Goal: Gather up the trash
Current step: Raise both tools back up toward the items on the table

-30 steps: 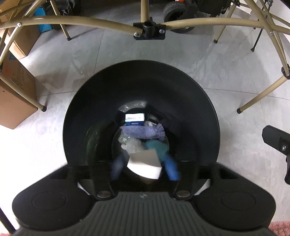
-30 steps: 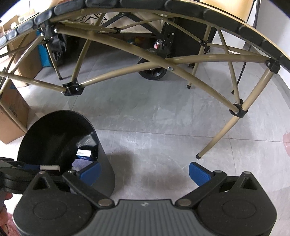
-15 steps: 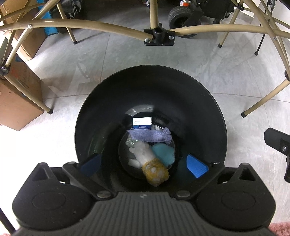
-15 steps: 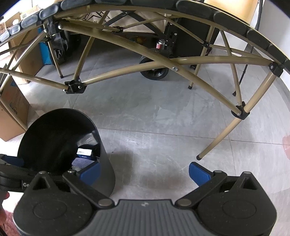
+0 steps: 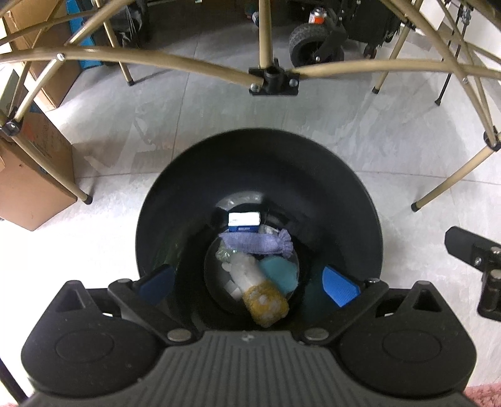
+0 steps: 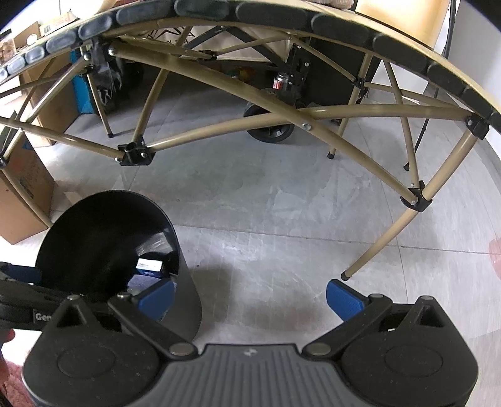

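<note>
A round black trash bin (image 5: 175,200) stands on the grey tiled floor, and my left gripper (image 5: 249,286) hangs open right over its mouth with nothing between the blue pads. At the bottom lie a white and yellow sponge-like piece (image 5: 261,292), a teal item (image 5: 278,274), a rolled purple cloth (image 5: 256,244) and a small white and blue box (image 5: 244,219). In the right wrist view the same bin (image 6: 103,231) is at the lower left. My right gripper (image 6: 249,296) stands open and empty above bare floor beside it.
Tan metal table legs and crossbars (image 5: 272,75) arch over the bin. Cardboard boxes (image 5: 28,175) sit to the left. A wheeled black cart (image 6: 272,128) stands behind the frame. The table's padded edge (image 6: 281,18) runs overhead. A pink rug corner (image 5: 482,396) shows at the lower right.
My left gripper opened wide and let go of the white and yellow piece, which dropped to the bottom of the bin. The right gripper stayed still.
</note>
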The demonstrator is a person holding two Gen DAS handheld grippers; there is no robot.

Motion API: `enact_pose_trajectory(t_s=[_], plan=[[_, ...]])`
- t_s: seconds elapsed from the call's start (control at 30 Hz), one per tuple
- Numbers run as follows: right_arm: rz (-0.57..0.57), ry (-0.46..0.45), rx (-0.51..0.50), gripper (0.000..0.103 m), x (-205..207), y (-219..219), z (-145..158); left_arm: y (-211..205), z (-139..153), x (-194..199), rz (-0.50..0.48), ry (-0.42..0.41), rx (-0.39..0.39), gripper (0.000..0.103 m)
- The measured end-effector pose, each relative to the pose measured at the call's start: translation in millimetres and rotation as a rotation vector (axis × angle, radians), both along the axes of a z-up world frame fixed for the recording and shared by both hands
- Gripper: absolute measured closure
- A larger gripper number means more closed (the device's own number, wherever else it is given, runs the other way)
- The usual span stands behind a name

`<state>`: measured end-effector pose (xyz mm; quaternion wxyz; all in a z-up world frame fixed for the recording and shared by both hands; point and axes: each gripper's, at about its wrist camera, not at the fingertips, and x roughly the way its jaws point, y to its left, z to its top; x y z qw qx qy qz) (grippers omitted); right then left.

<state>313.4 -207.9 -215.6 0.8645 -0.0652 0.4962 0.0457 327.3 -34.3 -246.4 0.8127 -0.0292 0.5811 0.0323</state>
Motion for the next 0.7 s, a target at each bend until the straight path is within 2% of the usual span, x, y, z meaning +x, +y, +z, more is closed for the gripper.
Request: enact_pose_trajectory(t_s=[0.27, 0.7], plan=[[0.012, -0.065, 0.038, 0.000, -6, 3, 18, 4, 31, -6, 0.021, -0.135, 0.042, 0.000], [0.051, -0.206, 0.144, 0.000, -17, 13, 59, 21, 91, -27, 0.102, -0.417, 0.119, 0.000]])
